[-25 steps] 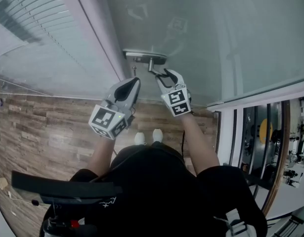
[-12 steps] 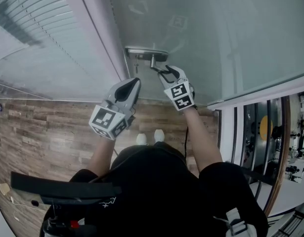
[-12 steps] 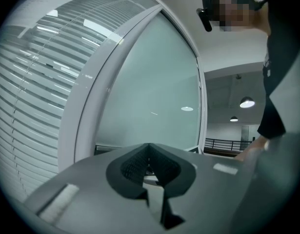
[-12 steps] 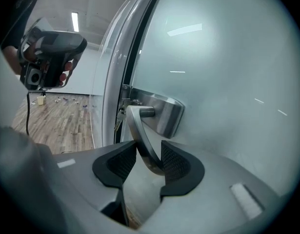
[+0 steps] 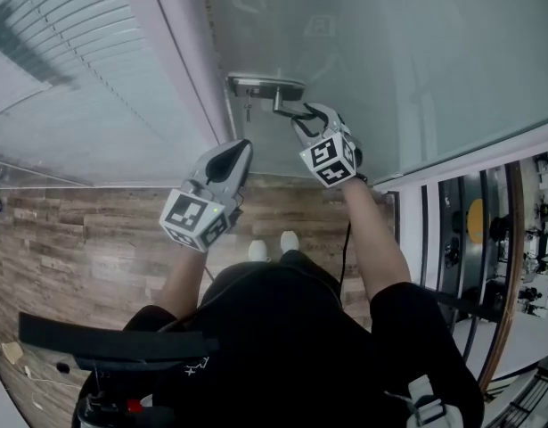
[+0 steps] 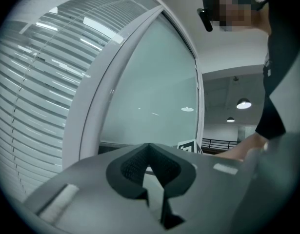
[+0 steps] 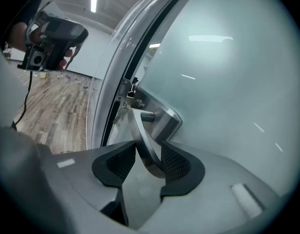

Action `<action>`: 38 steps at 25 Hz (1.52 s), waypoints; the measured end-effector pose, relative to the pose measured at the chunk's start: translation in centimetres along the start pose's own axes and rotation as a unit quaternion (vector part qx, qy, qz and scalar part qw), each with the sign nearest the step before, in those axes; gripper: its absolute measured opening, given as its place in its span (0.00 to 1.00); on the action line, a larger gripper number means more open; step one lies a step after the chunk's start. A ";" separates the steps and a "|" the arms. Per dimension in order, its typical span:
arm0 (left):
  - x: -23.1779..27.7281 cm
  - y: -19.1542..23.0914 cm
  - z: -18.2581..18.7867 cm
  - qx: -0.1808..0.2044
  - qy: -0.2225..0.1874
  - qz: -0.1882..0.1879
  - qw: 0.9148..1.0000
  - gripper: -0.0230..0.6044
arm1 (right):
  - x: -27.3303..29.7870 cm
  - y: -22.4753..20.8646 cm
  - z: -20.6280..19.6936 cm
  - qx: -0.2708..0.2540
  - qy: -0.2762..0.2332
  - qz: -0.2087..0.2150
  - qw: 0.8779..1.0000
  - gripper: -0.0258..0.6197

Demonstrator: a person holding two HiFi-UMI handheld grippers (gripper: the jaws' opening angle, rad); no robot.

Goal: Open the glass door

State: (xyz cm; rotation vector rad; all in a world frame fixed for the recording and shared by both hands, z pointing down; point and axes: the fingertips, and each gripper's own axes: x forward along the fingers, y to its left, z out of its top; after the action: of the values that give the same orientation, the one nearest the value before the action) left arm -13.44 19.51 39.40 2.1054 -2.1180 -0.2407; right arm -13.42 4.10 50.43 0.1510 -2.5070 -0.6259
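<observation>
Your left gripper (image 5: 241, 147): you hold it low in the middle of the head view, nearer to you than the other one and clear of the door. Its jaws are together at the tips with nothing between them.

Your right gripper (image 7: 147, 152): it sits higher and further out, just right of centre in the head view, reaching up to the handle. Its jaws stand apart and have just been opening. The lever lies between them, slanting across the gap. It leans on the pad at the right of the right gripper view, and the other pad is just beside it.

Handle (image 5: 288, 108): a curved metal lever at the upper middle of the head view. It runs from its round stem down into your right gripper's jaws.

Lock plate (image 5: 265, 84): a flat metal plate fixed to the glass just above the lever, close to the door's edge.

Key (image 5: 248, 111): it hangs from the plate at the left of the lever.

Glass door (image 5: 389, 61): frosted, filling the upper right of the head view. The handle sits at its left edge, beside the frame.

Door frame (image 5: 171, 69): a white band slanting through the upper left, touching the door's edge.

Blinds (image 5: 60, 69): slats behind glass at the far upper left, beyond the frame.

Floor (image 5: 86, 239): wooden planks at the left, below the door.
</observation>
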 end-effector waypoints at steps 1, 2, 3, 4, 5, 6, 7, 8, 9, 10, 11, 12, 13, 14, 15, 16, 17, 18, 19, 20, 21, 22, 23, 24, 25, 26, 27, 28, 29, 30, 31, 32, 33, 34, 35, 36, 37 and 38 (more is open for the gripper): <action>-0.1 0.0 0.0 -0.001 0.000 -0.002 1.000 0.04 | -0.1 -0.2 0.1 -0.018 0.003 -0.005 1.000 0.29; -0.1 0.0 0.0 -0.001 -0.001 -0.004 1.000 0.04 | -0.2 -0.5 0.3 -0.036 0.007 -0.010 0.999 0.29; -0.2 0.1 0.0 -0.002 -0.001 -0.006 1.000 0.04 | -0.2 -0.6 0.4 -0.052 0.012 -0.013 0.999 0.29; -0.3 0.1 0.0 -0.002 -0.001 -0.007 1.000 0.04 | -0.1 -0.7 0.5 -0.063 0.016 -0.014 0.998 0.29; -0.3 0.2 0.0 -0.003 -0.001 -0.008 1.000 0.04 | 0.0 -0.8 0.6 -0.070 0.019 -0.014 0.997 0.29; -0.4 0.3 0.1 -0.003 -0.002 -0.009 1.000 0.04 | 0.1 -0.9 0.7 -0.075 0.022 -0.014 0.997 0.29; -0.4 0.3 0.1 -0.004 -0.003 -0.009 1.000 0.04 | 0.1 -1.0 0.8 -0.079 0.024 -0.014 0.996 0.29; -0.5 0.3 0.2 -0.005 -0.004 -0.009 1.000 0.04 | 0.0 -1.1 0.8 -0.086 0.027 -0.015 0.996 0.29; -0.5 0.2 0.2 -0.006 -0.004 -0.010 1.000 0.04 | 0.0 -1.1 0.7 -0.096 0.031 -0.016 0.995 0.29; -0.6 0.2 0.2 -0.006 -0.005 -0.011 1.000 0.04 | 0.1 -1.1 0.6 -0.111 0.036 -0.016 0.993 0.28; -0.6 0.3 0.1 -0.006 -0.005 -0.011 1.000 0.04 | 0.2 -1.1 0.5 -0.125 0.042 -0.014 0.991 0.27; -0.6 0.4 0.1 -0.006 -0.005 -0.010 1.000 0.04 | 0.4 -1.1 0.5 -0.136 0.047 -0.009 0.990 0.26; -0.7 0.5 0.1 -0.005 -0.006 -0.009 1.000 0.04 | 0.5 -1.1 0.5 -0.142 0.051 -0.003 0.989 0.25; -0.7 0.6 0.1 -0.006 -0.007 -0.007 1.000 0.04 | 0.6 -1.1 0.5 -0.145 0.053 0.002 0.988 0.25; -0.7 0.7 0.1 -0.006 -0.007 -0.005 1.000 0.04 | 0.6 -1.1 0.5 -0.147 0.054 0.005 0.988 0.24; -0.6 0.7 0.1 -0.006 -0.007 -0.004 1.000 0.04 | 0.6 -1.2 0.5 -0.147 0.053 0.004 0.988 0.24; -0.5 0.7 0.2 -0.006 -0.007 -0.004 1.000 0.04 | 0.7 -1.3 0.5 -0.147 0.052 0.004 0.988 0.24; -0.4 0.8 0.2 -0.005 -0.008 -0.004 1.000 0.04 | 0.8 -1.3 0.5 -0.147 0.050 0.003 0.988 0.24; -0.2 0.8 0.3 -0.003 -0.008 -0.005 1.000 0.04 | 0.9 -1.4 0.5 -0.146 0.047 0.004 0.988 0.24; 0.0 0.8 0.5 -0.001 -0.009 -0.005 1.000 0.04 | 1.0 -1.6 0.6 -0.145 0.046 0.005 0.988 0.24; 0.3 0.8 0.6 0.001 -0.010 -0.005 1.000 0.04 | 1.2 -1.7 0.6 -0.145 0.045 0.008 0.988 0.24; 0.5 0.9 0.8 0.003 -0.011 -0.005 1.000 0.04 | 1.4 -1.9 0.6 -0.146 0.045 0.010 0.988 0.24; 0.8 0.9 0.9 0.004 -0.011 -0.005 1.000 0.04 | 1.6 -2.0 0.6 -0.148 0.045 0.012 0.988 0.24; 1.1 1.0 0.9 0.005 -0.011 -0.004 1.000 0.04 | 1.8 -2.1 0.6 -0.150 0.045 0.014 0.987 0.23; 1.4 0.9 0.9 0.005 -0.011 -0.004 1.000 0.04 | 1.9 -2.3 0.6 -0.152 0.044 0.016 0.987 0.23; 1.7 0.9 0.9 0.005 -0.011 -0.004 1.000 0.04 | 2.1 -2.5 0.6 -0.153 0.042 0.017 0.987 0.23; 2.0 0.7 0.9 0.006 -0.011 -0.004 1.000 0.04 | 2.3 -2.7 0.6 -0.155 0.040 0.017 0.987 0.23; 2.4 0.6 0.8 0.007 -0.010 -0.004 1.000 0.04 | 2.4 -2.9 0.5 -0.157 0.038 0.018 0.987 0.23; 2.7 0.5 0.6 0.008 -0.009 -0.003 1.000 0.04 | 2.5 -3.0 0.5 -0.159 0.037 0.018 0.986 0.23; 3.1 0.4 0.5 0.009 -0.007 -0.003 1.000 0.04 | 2.7 -3.2 0.4 -0.161 0.036 0.020 0.986 0.22; 3.4 0.4 0.4 0.012 -0.005 -0.003 1.000 0.04 | 3.0 -3.4 0.4 -0.163 0.036 0.021 0.986 0.22; 3.9 0.4 0.3 0.014 -0.002 -0.003 1.000 0.04 | 3.3 -3.7 0.4 -0.164 0.036 0.022 0.985 0.22; 4.4 0.5 0.1 0.014 0.001 -0.003 1.000 0.04 | 3.7 -3.9 0.5 -0.166 0.035 0.023 0.985 0.21; 4.9 0.5 -0.1 0.014 0.002 -0.004 1.000 0.04 | 4.0 -4.1 0.4 -0.167 0.034 0.023 0.985 0.21; 5.4 0.5 -0.3 0.015 0.003 -0.005 1.000 0.04 | 4.3 -4.3 0.3 -0.169 0.033 0.024 0.985 0.21; 6.0 0.3 -0.4 0.016 0.003 -0.007 1.000 0.04 | 4.6 -4.5 0.2 -0.171 0.031 0.025 0.984 0.21; 6.5 0.2 -0.4 0.017 0.002 -0.008 1.000 0.04 | 4.8 -4.7 0.1 -0.173 0.029 0.027 0.984 0.20; 7.1 0.1 -0.2 0.017 0.001 -0.009 1.000 0.04 | 5.0 -4.9 0.2 -0.176 0.027 0.030 0.984 0.20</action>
State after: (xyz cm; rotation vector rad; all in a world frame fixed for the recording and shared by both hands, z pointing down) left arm -13.51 12.45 39.58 2.1435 -2.1181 -0.2060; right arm -17.85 -1.34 50.37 -0.0386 -2.2963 -1.0104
